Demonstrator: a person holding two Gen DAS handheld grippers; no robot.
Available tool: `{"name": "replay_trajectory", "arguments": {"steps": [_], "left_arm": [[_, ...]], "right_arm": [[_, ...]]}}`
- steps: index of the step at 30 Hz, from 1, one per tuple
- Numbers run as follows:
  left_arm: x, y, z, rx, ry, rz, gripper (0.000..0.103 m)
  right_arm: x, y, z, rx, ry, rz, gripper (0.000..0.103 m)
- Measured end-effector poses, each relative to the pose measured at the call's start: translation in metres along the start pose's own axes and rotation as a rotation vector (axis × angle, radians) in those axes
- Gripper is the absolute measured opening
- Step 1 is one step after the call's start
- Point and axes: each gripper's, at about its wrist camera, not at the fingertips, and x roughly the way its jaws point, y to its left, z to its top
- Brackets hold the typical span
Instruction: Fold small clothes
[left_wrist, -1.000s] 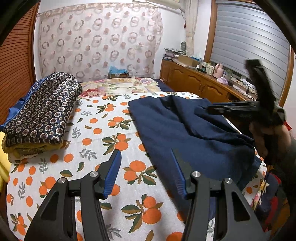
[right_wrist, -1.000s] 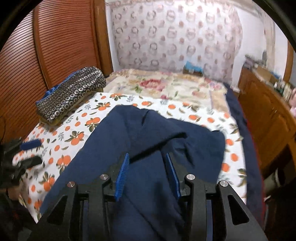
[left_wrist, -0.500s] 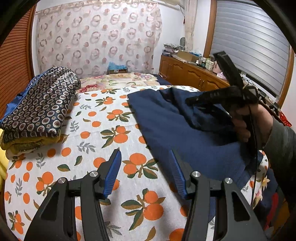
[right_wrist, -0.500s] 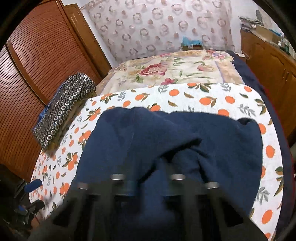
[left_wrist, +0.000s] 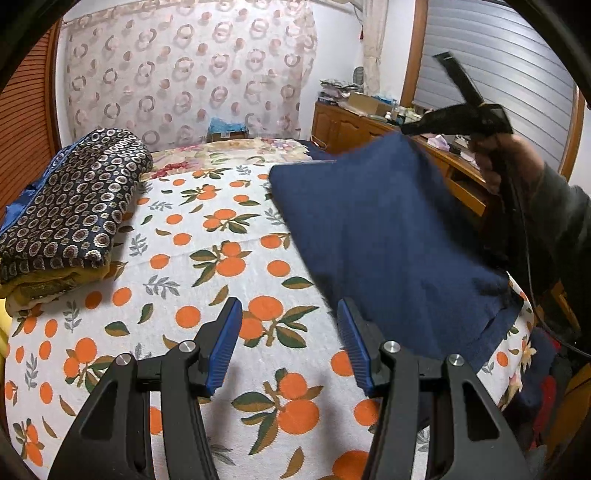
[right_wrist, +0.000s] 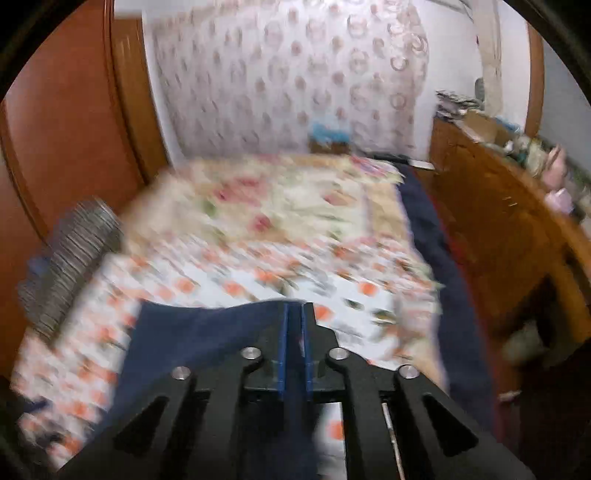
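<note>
1. Right gripper (right_wrist: 294, 325) has just been closing, then easing a little, on a fold of the navy cloth (left_wrist: 376, 236), which sits pinched between its pads.
2. Left gripper (left_wrist: 288, 332) stands half open and empty over the orange-print bedsheet (left_wrist: 207, 258).
3. Navy cloth looks soft, light and limp; edges and corners seem the best hold.
4. One corner hangs lifted above the bedsheet; the rest lies on it, just beside the left gripper.

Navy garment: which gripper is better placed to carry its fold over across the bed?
Right. The right gripper is already clamped on the navy garment and has one corner of it lifted off the orange-print sheet. The left gripper hovers open over bare sheet, holding nothing.
</note>
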Motion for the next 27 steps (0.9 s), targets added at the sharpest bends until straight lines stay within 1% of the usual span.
{"name": "replay_trajectory", "arguments": {"steps": [1,5,6,11,13,18,20,24,27], "left_arm": [[0.0,-0.001,0.0,0.003,0.001,0.0,0.055],[0.004,-0.006,-0.001,0.01,0.009,-0.007,0.055],[0.004,-0.007,-0.001,0.013,0.01,-0.008,0.055],[0.008,-0.011,-0.003,0.019,0.019,-0.013,0.055],[0.01,-0.014,-0.003,0.02,0.022,-0.016,0.055],[0.012,-0.019,-0.004,0.03,0.027,-0.02,0.055],[0.013,-0.022,-0.005,0.029,0.03,-0.026,0.055],[0.017,-0.025,-0.005,0.03,0.039,-0.029,0.055],[0.018,-0.028,-0.005,0.02,0.042,-0.047,0.055]], "right_arm": [[0.002,0.001,-0.003,-0.022,0.008,-0.038,0.024],[-0.001,0.002,-0.022,-0.051,0.016,-0.071,0.031],[-0.005,0.003,-0.03,-0.055,0.008,-0.07,0.031],[-0.029,0.019,-0.076,-0.068,-0.007,0.006,0.031],[-0.043,0.01,-0.091,-0.058,-0.002,0.033,0.031],[-0.068,0.008,-0.141,-0.028,0.016,0.064,0.031],[-0.077,0.006,-0.152,-0.001,0.024,0.094,0.031],[-0.082,0.004,-0.162,0.027,0.035,0.132,0.031],[-0.08,0.013,-0.169,0.015,0.037,0.109,0.031]]}}
